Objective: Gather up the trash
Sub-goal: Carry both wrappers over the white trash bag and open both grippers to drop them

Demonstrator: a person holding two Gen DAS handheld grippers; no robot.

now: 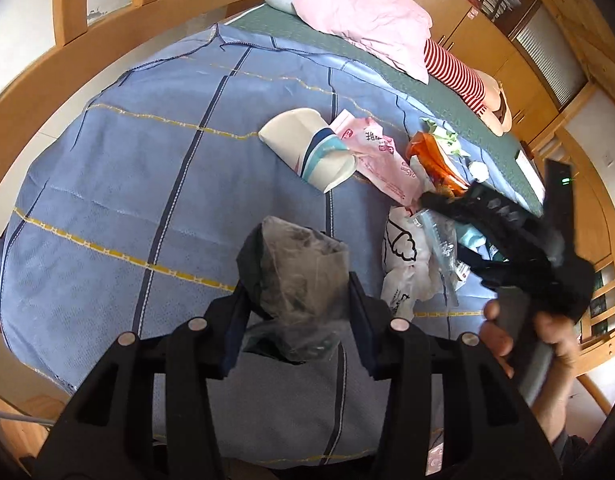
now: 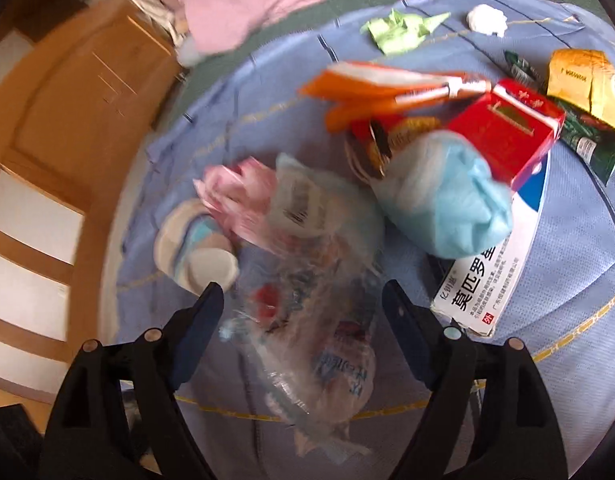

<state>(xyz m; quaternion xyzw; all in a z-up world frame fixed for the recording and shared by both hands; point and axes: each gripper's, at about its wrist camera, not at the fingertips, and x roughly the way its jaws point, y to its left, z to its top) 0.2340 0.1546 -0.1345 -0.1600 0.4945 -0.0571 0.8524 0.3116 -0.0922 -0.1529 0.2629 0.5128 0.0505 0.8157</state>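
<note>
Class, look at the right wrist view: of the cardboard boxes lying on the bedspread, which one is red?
The small red box, resting on the white-and-blue medicine box. The yellow box lies farther back at the right edge.

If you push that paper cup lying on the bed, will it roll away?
Probably a little. The paper cup lies on its side, so it could roll, likely in a curve since one end looks wider. It seems empty and light. The pink wrapper against it may stop it.

We've got a pink pillow (image 1: 367, 16) lying on the green mattress (image 1: 387, 76). There's a blue checked sheet (image 1: 147, 168) and wooden cabinets (image 1: 487, 52) behind.
</note>
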